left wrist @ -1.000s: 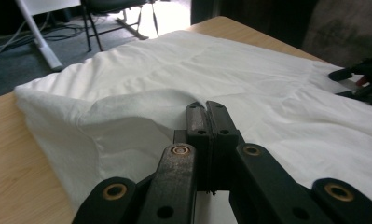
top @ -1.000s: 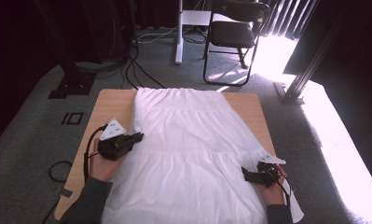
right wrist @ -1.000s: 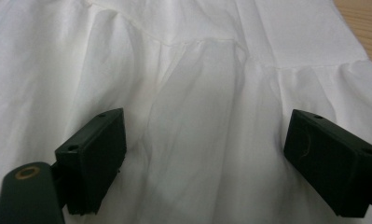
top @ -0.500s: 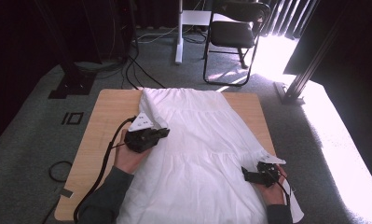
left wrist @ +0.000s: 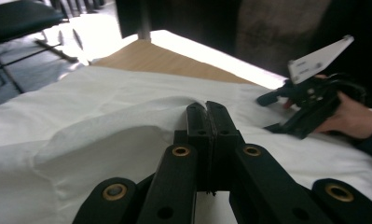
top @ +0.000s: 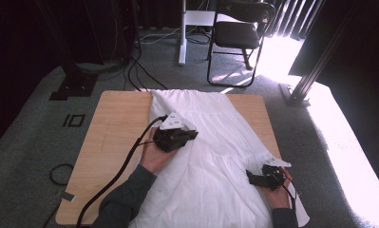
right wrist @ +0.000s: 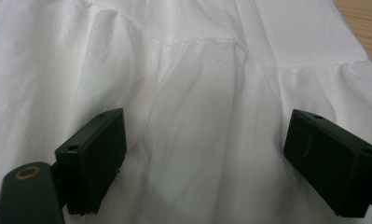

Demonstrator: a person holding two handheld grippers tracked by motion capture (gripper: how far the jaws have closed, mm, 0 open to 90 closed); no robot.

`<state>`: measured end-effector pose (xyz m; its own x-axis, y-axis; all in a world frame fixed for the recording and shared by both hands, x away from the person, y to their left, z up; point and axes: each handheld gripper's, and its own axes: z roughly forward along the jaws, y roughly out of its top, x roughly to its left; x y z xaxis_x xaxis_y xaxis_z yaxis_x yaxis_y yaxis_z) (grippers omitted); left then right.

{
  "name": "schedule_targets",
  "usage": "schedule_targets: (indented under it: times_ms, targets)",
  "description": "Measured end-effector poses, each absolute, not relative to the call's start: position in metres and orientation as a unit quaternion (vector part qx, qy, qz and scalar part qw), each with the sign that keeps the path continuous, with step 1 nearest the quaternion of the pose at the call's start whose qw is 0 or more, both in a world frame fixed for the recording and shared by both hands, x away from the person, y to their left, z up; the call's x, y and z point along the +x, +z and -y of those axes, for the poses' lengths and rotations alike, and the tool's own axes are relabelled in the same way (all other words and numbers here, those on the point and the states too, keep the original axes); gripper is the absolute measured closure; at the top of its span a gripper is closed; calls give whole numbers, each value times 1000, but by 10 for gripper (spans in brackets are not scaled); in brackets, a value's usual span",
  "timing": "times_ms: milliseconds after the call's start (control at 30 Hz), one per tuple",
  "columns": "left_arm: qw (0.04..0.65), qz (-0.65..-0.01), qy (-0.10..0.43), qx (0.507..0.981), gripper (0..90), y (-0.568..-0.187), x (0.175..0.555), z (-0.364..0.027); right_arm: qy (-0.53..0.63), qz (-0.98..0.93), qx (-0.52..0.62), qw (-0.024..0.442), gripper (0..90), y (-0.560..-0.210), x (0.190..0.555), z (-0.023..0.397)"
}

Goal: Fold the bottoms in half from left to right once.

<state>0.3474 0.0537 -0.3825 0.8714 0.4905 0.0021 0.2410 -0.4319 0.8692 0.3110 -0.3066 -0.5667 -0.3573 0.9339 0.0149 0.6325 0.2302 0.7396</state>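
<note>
Garment: white gathered cotton dress (top: 211, 156) lies flat along the light wooden table (top: 113, 137), hem end hanging over the near edge.
Left gripper (top: 189, 136): jaws pressed together on a raised fold of the white cloth (left wrist: 127, 116), over the garment's middle left.
Right gripper (top: 251, 177): jaws wide apart, hovering just above the right edge, gripping nothing.
Risk 1: thin fold may slip from the closed jaws if pulled sideways.
Risk 2: nothing pins the right side, so the whole dress may drag and bunch.
Risk 3: the overhanging hem's weight may pull the cloth off the table.

White garment (top: 211, 156), spread flat, left edge lifted
</note>
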Motion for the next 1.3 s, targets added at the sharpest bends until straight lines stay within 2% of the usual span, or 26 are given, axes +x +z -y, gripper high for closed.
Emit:
schedule_targets:
  times_ms: [367, 400, 567, 633, 700, 733, 867, 1000, 1033, 1100, 1167, 1200, 1233, 1300]
  targets:
    - [475, -167, 93, 859, 900, -385, 359, 25, 337, -752, 521, 223, 127, -567, 311, 307]
    - [461, -160, 74, 870, 900, -397, 369, 51, 337, -752, 521, 223, 127, -567, 311, 307]
    - [445, -171, 33, 878, 900, -427, 386, 72, 337, -752, 521, 223, 127, -567, 311, 307]
    - [430, -178, 22, 885, 878, -442, 394, 78, 337, -752, 521, 223, 127, -567, 311, 307]
    - [419, -185, 22, 889, 740, -453, 400, 82, 337, -752, 521, 223, 127, -567, 311, 307]
    - [415, -190, 22, 889, 670, -455, 402, 82, 337, -752, 521, 223, 127, -567, 311, 307]
    - [402, -185, 50, 895, 551, -448, 397, 71, 337, -752, 521, 224, 127, -567, 311, 307]
    - [395, -171, 91, 898, 539, -434, 385, 48, 337, -752, 521, 223, 129, -567, 311, 307]
    - [390, -169, 103, 899, 540, -431, 381, 41, 339, -752, 519, 224, 175, -566, 310, 307]
    - [388, -166, 122, 899, 550, -427, 374, 26, 339, -755, 515, 225, 328, -563, 307, 307]
    - [386, -165, 126, 899, 551, -426, 370, 18, 339, -755, 515, 225, 328, -563, 307, 307]
    - [381, -168, 147, 897, 551, -427, 363, -2, 339, -755, 513, 228, 353, -560, 305, 306]
    - [379, -172, 153, 896, 567, -428, 360, -12, 360, -753, 498, 237, 465, -544, 299, 300]
    - [375, -182, 170, 893, 566, -431, 356, -32, 372, -753, 488, 240, 496, -538, 297, 296]
